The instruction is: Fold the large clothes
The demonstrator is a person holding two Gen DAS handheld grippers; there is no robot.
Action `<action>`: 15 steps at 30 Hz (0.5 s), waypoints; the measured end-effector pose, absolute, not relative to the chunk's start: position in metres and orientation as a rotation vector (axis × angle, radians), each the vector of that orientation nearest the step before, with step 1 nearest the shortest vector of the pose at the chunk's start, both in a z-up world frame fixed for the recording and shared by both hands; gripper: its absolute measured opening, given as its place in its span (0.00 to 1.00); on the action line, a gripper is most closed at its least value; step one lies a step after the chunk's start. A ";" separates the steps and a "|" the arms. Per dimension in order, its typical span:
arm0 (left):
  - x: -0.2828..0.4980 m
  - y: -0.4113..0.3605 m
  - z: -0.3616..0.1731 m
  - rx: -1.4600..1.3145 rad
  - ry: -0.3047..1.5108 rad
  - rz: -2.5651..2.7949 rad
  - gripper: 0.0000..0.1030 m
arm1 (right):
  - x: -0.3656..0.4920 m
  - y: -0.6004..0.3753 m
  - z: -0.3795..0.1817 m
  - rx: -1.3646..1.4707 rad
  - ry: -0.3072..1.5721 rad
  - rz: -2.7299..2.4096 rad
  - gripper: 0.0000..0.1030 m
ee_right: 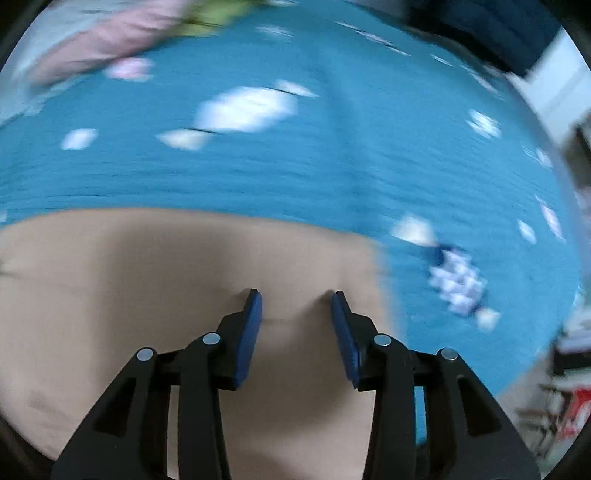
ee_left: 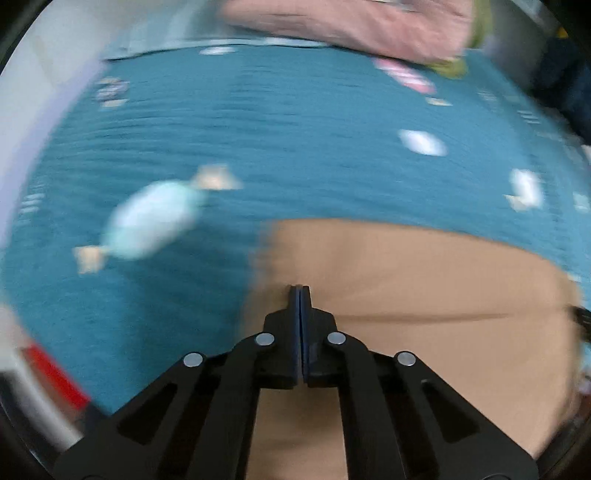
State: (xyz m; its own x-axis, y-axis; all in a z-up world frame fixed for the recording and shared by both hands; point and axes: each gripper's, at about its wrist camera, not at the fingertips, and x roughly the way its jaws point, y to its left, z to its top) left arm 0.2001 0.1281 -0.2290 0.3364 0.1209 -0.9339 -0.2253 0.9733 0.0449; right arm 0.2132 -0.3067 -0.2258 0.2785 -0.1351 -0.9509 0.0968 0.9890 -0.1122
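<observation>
Tan garment [ee_left: 424, 295] lay flat on the blue patterned bedspread [ee_left: 295, 129], with what looked like a straight top edge and one crease across it, so probably partly folded already; more folds likely remained. Left gripper [ee_left: 300, 291] was fully closed over the cloth; whether it pinched any fabric couldn't be told. Right gripper [ee_right: 295, 295] was partly open above the tan garment [ee_right: 184, 266], gripping nothing. Pink cloth [ee_left: 351, 22] sat at the far edge. Both views blurred.

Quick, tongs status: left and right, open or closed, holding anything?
Left tongs: closed over the tan garment; whether fabric is pinched cannot be told.
Right tongs: open above the tan garment, holding nothing.
</observation>
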 end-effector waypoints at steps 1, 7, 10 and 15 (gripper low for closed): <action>0.193 0.147 -0.233 -0.104 1.235 0.282 0.04 | 0.208 -0.321 -0.225 0.013 1.289 -0.174 0.36; 0.160 0.178 -0.212 -0.250 1.205 0.253 0.04 | 0.181 -0.316 -0.191 0.060 1.201 -0.180 0.36; 0.157 0.149 -0.188 -0.259 1.151 0.146 0.04 | 0.174 -0.280 -0.176 0.105 1.172 -0.053 0.36; 0.158 0.068 -0.174 -0.189 1.131 -0.075 0.04 | 0.169 -0.195 -0.181 0.073 1.205 0.171 0.36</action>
State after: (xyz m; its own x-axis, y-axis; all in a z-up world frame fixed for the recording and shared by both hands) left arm 0.1578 0.0681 -0.1741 0.4251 -0.1556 -0.8917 -0.0359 0.9814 -0.1884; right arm 0.1695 -0.1948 -0.1805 0.3467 0.1706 -0.9223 -0.0935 0.9847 0.1470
